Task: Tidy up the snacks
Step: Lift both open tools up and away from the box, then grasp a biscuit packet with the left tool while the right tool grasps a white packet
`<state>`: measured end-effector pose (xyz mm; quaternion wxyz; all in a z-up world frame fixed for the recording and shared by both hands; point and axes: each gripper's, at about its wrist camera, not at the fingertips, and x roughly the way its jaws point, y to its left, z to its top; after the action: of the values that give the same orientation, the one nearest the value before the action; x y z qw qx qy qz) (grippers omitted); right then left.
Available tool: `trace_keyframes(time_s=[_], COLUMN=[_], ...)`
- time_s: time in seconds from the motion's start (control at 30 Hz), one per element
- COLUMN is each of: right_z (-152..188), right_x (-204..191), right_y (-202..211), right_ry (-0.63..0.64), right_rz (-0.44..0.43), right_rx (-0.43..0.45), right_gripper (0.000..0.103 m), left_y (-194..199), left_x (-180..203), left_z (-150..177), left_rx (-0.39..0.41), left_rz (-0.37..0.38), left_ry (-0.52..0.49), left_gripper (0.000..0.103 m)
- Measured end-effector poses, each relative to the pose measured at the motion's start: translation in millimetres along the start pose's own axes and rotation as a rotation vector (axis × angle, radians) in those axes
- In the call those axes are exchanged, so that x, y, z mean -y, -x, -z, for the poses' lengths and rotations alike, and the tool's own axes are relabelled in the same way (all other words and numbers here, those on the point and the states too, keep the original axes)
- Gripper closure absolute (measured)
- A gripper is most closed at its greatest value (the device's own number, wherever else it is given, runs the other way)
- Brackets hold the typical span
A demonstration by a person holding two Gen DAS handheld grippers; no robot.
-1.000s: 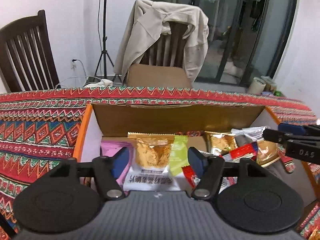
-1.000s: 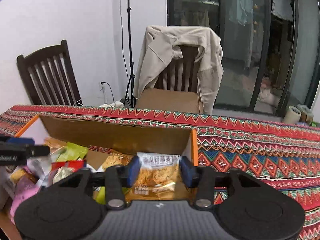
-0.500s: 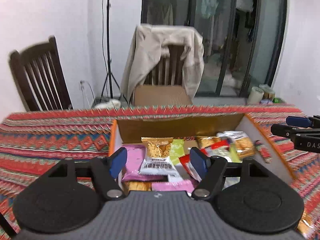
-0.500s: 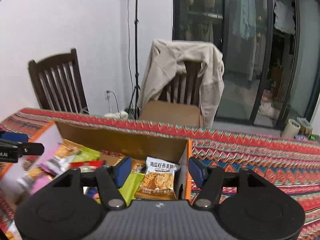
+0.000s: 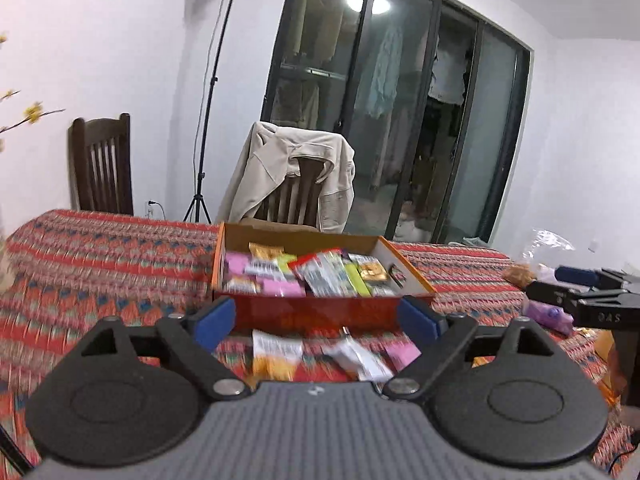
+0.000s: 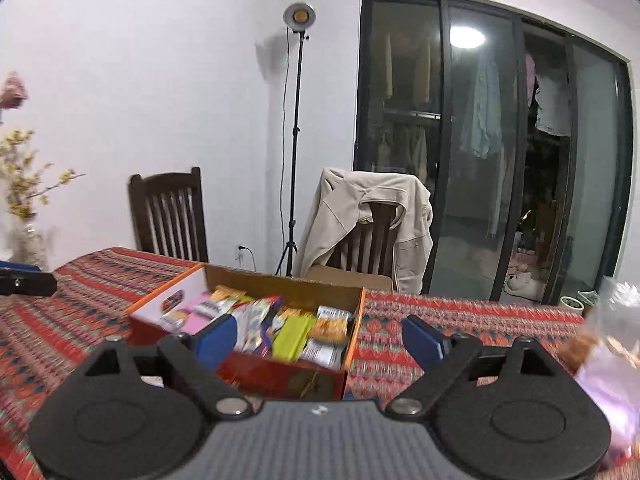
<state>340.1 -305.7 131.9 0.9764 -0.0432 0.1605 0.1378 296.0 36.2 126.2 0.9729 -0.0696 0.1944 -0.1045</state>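
Observation:
An orange cardboard box (image 5: 322, 312) (image 6: 280, 374) full of snack packets (image 5: 320, 272) (image 6: 288, 326) sits on the patterned tablecloth. My left gripper (image 5: 316, 322) is open and empty, held back from the box's near wall. Loose packets, an orange-white one (image 5: 276, 354) and a pink one (image 5: 402, 350), lie on the cloth between it and the box. My right gripper (image 6: 320, 338) is open and empty, above and short of the box's right half. It also shows at the right edge of the left wrist view (image 5: 588, 300).
A plastic bag with snacks (image 5: 536, 256) (image 6: 608, 332) and a purple packet (image 5: 550, 314) lie to the right. Two wooden chairs stand behind the table, one draped with a beige jacket (image 5: 288, 176). A vase with yellow flowers (image 6: 28, 236) stands far left.
Both grippers have pulled back and up from the box and opened wider. The right let go of its oat-cookie packet, which now lies in the box.

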Motion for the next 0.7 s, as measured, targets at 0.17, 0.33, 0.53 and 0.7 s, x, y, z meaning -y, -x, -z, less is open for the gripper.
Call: trace_keyframes(time_s=[0.17, 0.33, 0.53, 0.7], right_z=[54.8, 125.0, 171.4, 166.5], right_x=[-13.5, -29.8, -47.1, -47.9], right_y=[53.2, 84.6, 92.2, 101.5], right_ry=[-0.039, -0.129, -0.15, -0.142], right_rz=[0.002, 0.039, 0.014, 0.025], right_rx=[-0.017, -0.074, -0.179, -0.137], right_gripper=[0.004, 0.004, 0.004, 0.004], left_y=[30.5, 38.3, 40.3, 38.5], left_x=[12.6, 23.4, 33.4, 38.1], left_z=[62.9, 127.0, 141.6, 137.4], left_rx=[-0.074, -0.234, -0.255, -0.241], left_rz=[-0.056, -0.052, -0.096, -0.102], left_ry=[0.051, 0.087, 0.022, 0.004], left_gripper=[0.009, 0.009, 0.009, 0.01])
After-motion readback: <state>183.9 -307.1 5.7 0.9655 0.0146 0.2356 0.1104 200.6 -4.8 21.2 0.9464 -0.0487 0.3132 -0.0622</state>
